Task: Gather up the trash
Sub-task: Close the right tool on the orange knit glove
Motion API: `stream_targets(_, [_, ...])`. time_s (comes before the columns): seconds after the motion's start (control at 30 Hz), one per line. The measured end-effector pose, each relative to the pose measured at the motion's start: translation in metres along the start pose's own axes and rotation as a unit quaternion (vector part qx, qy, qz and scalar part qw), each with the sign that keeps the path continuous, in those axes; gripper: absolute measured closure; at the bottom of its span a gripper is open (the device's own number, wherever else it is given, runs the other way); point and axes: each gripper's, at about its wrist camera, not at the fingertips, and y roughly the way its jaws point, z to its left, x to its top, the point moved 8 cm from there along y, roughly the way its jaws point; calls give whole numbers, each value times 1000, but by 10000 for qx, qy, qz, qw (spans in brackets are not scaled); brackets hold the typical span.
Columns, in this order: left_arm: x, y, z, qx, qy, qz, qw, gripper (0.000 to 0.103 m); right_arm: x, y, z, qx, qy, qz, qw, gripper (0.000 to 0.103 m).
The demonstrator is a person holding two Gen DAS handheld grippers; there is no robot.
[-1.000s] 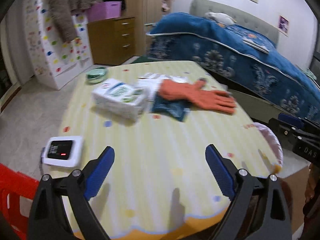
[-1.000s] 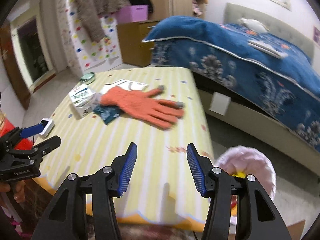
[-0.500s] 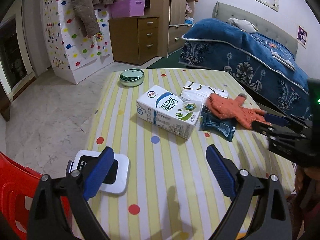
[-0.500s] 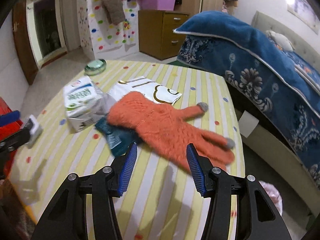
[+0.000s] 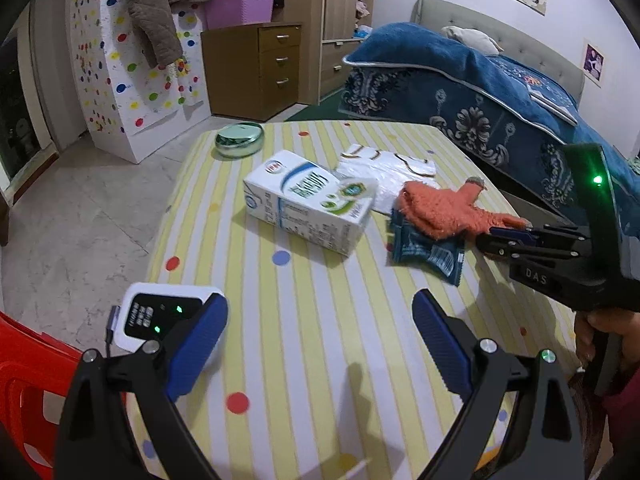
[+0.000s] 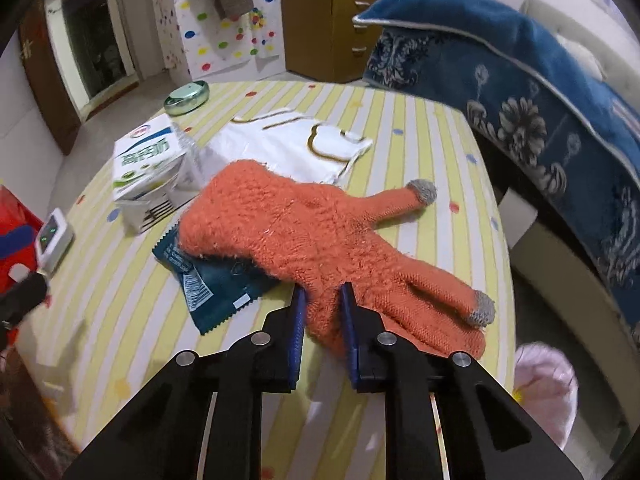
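Observation:
On the striped table (image 5: 312, 344) lie a white milk carton (image 5: 308, 204) on its side, a dark blue snack wrapper (image 6: 216, 280) and a flat white wrapper (image 6: 288, 144). An orange knit glove (image 6: 304, 224) rests partly on the blue wrapper. My right gripper (image 6: 323, 292) is closing its jaws, and one finger of the glove fills the gap between the blue pads. In the left wrist view the right gripper (image 5: 500, 236) reaches the glove (image 5: 444, 212) from the right. My left gripper (image 5: 316, 304) hangs open over the near table, holding nothing.
A white device with green lights (image 5: 160, 316) sits by the left fingertip. A green round tin (image 5: 239, 140) stands at the far table edge. A red chair (image 5: 24, 360) is at the left, a pink-lined bin (image 6: 544, 384) below the table's right edge, a bed (image 5: 480, 92) beyond.
My right gripper moved forward and down to the glove and its jaws narrowed around a glove finger. The left view has drawn slightly closer to the table.

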Motion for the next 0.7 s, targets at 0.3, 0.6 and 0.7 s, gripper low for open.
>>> stream_targets(0.3, [-32, -9, -21, -215, 340, 136, 9991, 12, -49, -32, 35, 739, 880, 372, 9927, 85])
stream_targets(0.6, [-58, -14, -44, -419, 544, 282, 9972, 12, -58, -54, 46, 1231, 1136, 223, 9856, 71])
stream_targets(0.7, [-57, -6, -51, -350, 557, 291, 9974, 12, -58, -56, 36, 908, 997, 120, 9908, 72])
